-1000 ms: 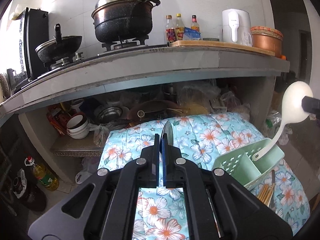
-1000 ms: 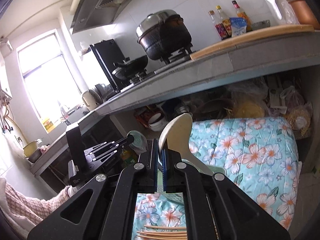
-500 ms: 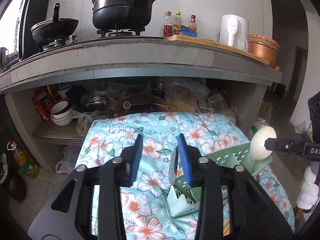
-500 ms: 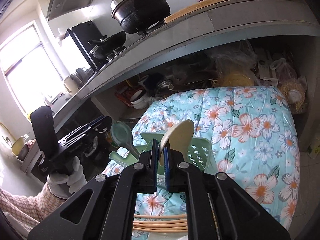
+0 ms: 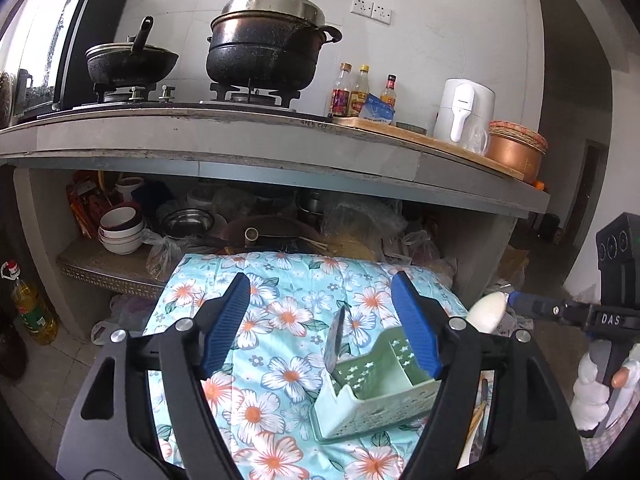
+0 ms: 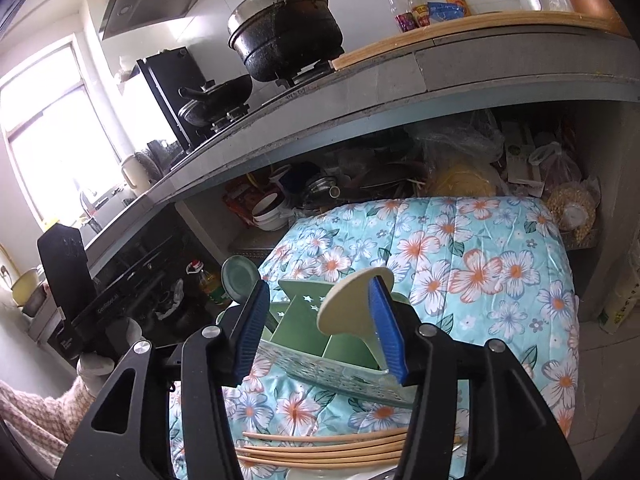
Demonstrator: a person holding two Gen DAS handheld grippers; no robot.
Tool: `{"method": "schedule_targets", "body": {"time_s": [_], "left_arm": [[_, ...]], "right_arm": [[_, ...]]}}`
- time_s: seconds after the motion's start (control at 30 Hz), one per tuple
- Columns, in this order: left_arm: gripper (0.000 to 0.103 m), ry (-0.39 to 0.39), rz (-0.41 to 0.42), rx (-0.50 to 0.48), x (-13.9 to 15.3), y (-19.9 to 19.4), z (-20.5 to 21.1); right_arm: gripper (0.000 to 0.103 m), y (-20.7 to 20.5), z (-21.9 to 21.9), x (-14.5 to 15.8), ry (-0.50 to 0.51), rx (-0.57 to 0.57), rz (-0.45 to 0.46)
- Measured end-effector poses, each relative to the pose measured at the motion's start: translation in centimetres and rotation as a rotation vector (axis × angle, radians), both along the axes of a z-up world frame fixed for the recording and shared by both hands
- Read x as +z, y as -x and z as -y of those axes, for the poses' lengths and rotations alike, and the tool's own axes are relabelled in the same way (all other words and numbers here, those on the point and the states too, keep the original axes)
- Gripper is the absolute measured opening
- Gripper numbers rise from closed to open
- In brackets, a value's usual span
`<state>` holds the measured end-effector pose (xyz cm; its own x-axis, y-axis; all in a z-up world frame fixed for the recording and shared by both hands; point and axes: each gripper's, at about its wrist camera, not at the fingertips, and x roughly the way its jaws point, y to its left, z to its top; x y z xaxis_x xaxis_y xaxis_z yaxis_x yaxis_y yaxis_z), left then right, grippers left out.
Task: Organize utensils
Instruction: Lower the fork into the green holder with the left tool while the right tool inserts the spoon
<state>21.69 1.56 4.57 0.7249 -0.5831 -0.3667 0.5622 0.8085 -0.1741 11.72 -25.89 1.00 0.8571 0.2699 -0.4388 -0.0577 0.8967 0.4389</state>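
The green utensil holder (image 5: 376,390) lies tilted on the flower-print cloth (image 5: 280,320) that covers the desk, not standing square on its base, and that is the chief weakness here. Two spoons are already in its compartments: a green-grey one (image 5: 335,338) toward its left end and a cream one (image 6: 352,300) toward its right.

The left tool (image 5: 324,320) is spreading its jaws, with the green-grey spoon standing between the pads but touched by neither. The right tool (image 6: 320,324) is also opening; the cream spoon's bowl sits just beside its right pad (image 6: 386,328), and whether they touch cannot be told.

The likely trouble is a snag on withdrawal. If the right tool pulls back while that pad still brushes the cream spoon, it could drag the spoon out or tip the light holder further over on the soft cloth, spilling both spoons. The left tool runs the same risk if it swings sideways instead of backing straight away.

The chopsticks (image 6: 320,446) lie loose on the cloth near the holder, and a toppling holder could scatter them.
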Motion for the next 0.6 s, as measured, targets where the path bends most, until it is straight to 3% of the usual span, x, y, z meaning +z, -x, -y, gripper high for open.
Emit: {"method": "schedule_targets", "body": {"time_s": [0.2,0.4,0.53,0.6], "left_arm": [[0.069,-0.007,-0.004,-0.023,-0.1,1.6,-0.1],[0.069,-0.052,-0.024,-0.042,-1.0,3.1,0.2],[0.069,-0.096,-0.037,-0.056,-1.8,4.1,0.4],[0.069,-0.112,-0.046,-0.073,-2.3,4.5,0.5]], "right_arm": [[0.054,1.5,1.1,0.8,-0.003,-0.034,0.037],[0.073,4.6,1.6,1.5,0.046,-0.104,0.080],[0.090,6.4,1.5,1.2,0.105,-0.175,0.061],[0.092,7.2,1.4,0.6,0.133,-0.209,0.036]]}}
